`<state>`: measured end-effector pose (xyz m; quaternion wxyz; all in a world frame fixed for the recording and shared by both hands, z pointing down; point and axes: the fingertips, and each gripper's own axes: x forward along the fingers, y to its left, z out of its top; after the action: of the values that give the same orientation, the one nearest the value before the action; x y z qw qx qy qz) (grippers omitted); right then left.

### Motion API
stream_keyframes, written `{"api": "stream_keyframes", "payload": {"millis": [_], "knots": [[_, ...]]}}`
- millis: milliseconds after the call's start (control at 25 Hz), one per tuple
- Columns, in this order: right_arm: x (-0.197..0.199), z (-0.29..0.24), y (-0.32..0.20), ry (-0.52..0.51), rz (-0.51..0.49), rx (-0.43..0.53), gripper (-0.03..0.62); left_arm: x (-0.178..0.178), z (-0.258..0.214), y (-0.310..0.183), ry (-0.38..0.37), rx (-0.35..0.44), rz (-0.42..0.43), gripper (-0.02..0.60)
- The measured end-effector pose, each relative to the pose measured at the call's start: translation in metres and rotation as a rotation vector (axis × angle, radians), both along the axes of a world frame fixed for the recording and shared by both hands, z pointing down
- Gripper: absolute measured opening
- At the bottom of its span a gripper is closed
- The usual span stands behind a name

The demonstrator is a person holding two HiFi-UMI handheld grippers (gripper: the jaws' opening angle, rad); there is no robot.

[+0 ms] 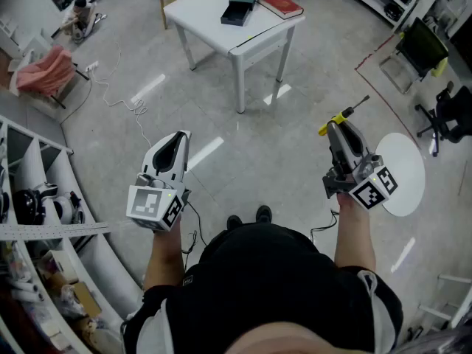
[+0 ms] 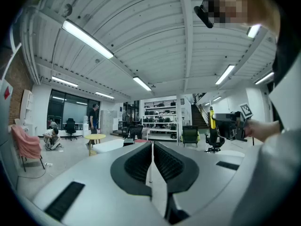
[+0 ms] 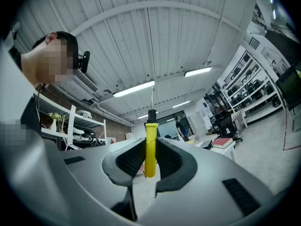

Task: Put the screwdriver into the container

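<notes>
readable text: none | labels, brands, numbers, signs: none legible

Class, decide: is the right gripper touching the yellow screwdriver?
Touching. The right gripper view shows the right gripper clamped on the screwdriver, both jaws against its yellow handle.

Black short-sleeved top, black shoes — the left gripper and right gripper are pale grey, black-padded, with square-marker cubes.

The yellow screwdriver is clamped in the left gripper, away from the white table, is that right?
Not quite: the right gripper clamps the yellow screwdriver, as the right gripper view shows. The left gripper is shut on nothing. The screwdriver is indeed away from the white table.
</notes>
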<state>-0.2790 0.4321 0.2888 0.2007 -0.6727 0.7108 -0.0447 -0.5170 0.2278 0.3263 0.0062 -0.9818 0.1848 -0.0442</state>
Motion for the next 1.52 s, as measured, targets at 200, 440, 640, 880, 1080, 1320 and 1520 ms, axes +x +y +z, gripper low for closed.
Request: {"api": "stream_keyframes", "payload": {"millis": [200,440,640,880,1080,1320,1520], "knots": [[0.014,-0.003,0.012,0.006,0.005,0.011,0.081,0.018,-0.005,0.011,0.012,0.008,0.008,0.026],[0.028,0.0,0.018,-0.001,0.008,0.013,0.081,0.036,-0.005,0.017,0.008,0.016,0.023,0.026],[0.043,-0.002,0.025,-0.02,-0.021,0.035,0.081,0.05,-0.008,0.024,0.012,0.021,0.01,0.026],[0.065,-0.002,0.041,-0.044,-0.048,0.046,0.081,0.063,-0.009,0.038,0.011,0.029,-0.012,0.026],[0.078,0.002,0.047,-0.06,-0.05,0.037,0.081,0.069,-0.008,0.037,0.009,0.025,-0.036,0.026],[0.092,0.009,0.035,-0.069,-0.047,0.013,0.081,0.086,-0.001,0.029,0.005,0.012,-0.026,0.026],[0.106,0.014,0.011,-0.065,-0.043,-0.009,0.081,0.103,0.009,0.0,0.013,-0.006,-0.026,0.026]]}}
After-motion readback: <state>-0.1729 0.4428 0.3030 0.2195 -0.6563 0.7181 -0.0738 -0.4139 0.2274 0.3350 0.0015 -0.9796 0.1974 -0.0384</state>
